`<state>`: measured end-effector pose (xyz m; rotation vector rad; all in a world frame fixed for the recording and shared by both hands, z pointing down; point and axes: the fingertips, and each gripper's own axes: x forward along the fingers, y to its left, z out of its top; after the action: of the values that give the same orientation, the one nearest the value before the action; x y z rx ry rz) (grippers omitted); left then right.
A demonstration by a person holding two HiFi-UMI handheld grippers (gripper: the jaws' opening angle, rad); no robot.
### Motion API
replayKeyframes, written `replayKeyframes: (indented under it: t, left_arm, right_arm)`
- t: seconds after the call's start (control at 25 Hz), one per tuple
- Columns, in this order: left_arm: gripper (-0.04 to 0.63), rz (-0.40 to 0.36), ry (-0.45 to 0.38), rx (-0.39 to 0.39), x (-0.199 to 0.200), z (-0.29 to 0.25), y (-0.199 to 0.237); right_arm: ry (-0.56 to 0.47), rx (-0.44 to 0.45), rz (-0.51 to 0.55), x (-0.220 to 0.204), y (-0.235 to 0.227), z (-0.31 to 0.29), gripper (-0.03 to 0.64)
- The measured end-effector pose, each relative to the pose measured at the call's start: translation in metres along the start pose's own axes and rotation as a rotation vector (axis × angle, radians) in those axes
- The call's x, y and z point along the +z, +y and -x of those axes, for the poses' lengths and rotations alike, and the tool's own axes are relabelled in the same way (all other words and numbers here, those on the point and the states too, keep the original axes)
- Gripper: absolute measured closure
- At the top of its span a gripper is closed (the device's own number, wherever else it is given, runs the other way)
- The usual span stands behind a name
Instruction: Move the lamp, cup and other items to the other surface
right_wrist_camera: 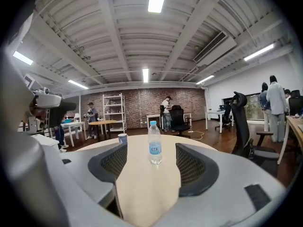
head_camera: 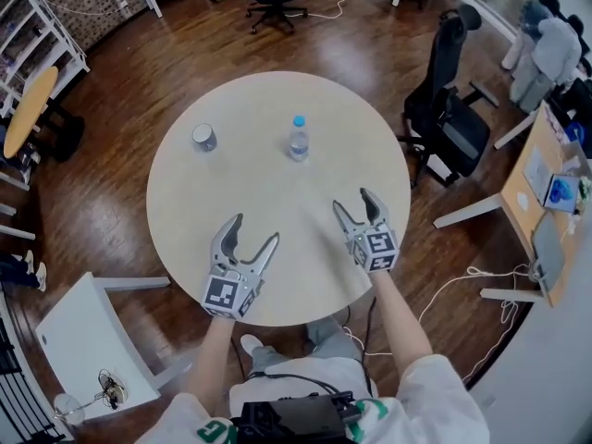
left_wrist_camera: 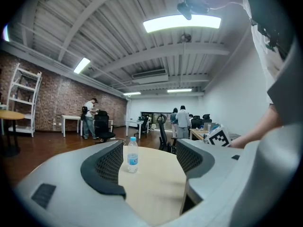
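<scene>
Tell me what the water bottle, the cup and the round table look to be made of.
Water bottle: clear plastic, glossy; you can see through it, and it has a blue cap and label.
Cup: probably paper or thin plastic, matte, with blue print; too small to be sure.
Round table: smooth, pale beige matte top, likely laminate; no grain shows.

Black office chair [head_camera: 450, 109] on dark wood floor [head_camera: 102, 202]; wooden desk [head_camera: 518, 202] nearby bears something blue [head_camera: 561, 191], perhaps a bag.
</scene>
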<state>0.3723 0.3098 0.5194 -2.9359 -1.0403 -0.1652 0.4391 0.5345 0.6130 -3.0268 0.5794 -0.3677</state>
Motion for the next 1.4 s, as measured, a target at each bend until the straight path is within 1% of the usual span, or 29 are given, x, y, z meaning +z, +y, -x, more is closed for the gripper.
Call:
replayKeyframes:
  t: [0.2, 0.36, 0.48, 0.64, 0.84, 0.92, 1.0, 1.04, 1.08, 1.28, 1.4]
  left_arm:
    - [0.252, 0.004, 0.042, 0.021, -0.01, -0.019, 0.009]
    - [0.252, 0.047, 0.072, 0.078, -0.028, -0.016, 0.022]
    - [0.252, 0.076, 0.09, 0.108, -0.029, -0.014, 0.025]
    - [0.252, 0.084, 0.096, 0.172, -0.043, -0.004, 0.035]
    - [0.252, 0.093, 0.094, 0.215, -0.046, 0.01, 0.045]
    - [0.252, 0.116, 0.092, 0.239, -0.042, 0.017, 0.047]
    - [0.252, 0.158, 0.095, 0.261, -0.034, 0.021, 0.046]
    - [0.252, 0.159, 0.096, 0.268, -0.034, 0.024, 0.047]
    - [0.252, 0.148, 0.097, 0.274, -0.038, 0.027, 0.048]
    - [0.252, 0.094, 0.107, 0.273, -0.048, 0.038, 0.046]
    - [0.252, 0.13, 0.096, 0.279, -0.034, 0.037, 0.038]
  right_arm:
    - [0.007, 0.049, 0.02, 0.006, -0.013, -0.087, 0.268]
    - [0.004, 0.09, 0.034, 0.012, -0.007, -0.149, 0.268]
    - [0.015, 0.112, 0.04, 0.015, -0.002, -0.187, 0.268]
    - [0.052, 0.123, 0.056, 0.006, 0.005, -0.225, 0.267]
    - [0.059, 0.034, 0.066, 0.004, 0.001, -0.25, 0.265]
    - [0.064, 0.008, 0.056, 0.004, 0.0, -0.258, 0.265]
    - [0.072, -0.003, 0.039, 0.003, 0.0, -0.263, 0.265]
    - [0.076, -0.006, 0.034, 0.003, 0.0, -0.264, 0.27]
    - [0.083, -0.01, 0.035, 0.003, -0.001, -0.265, 0.321]
    - [0.143, -0.018, 0.065, 0.002, -0.002, -0.26, 0.327]
    - [0.121, -0.01, 0.056, 0.012, 0.002, -0.246, 0.335]
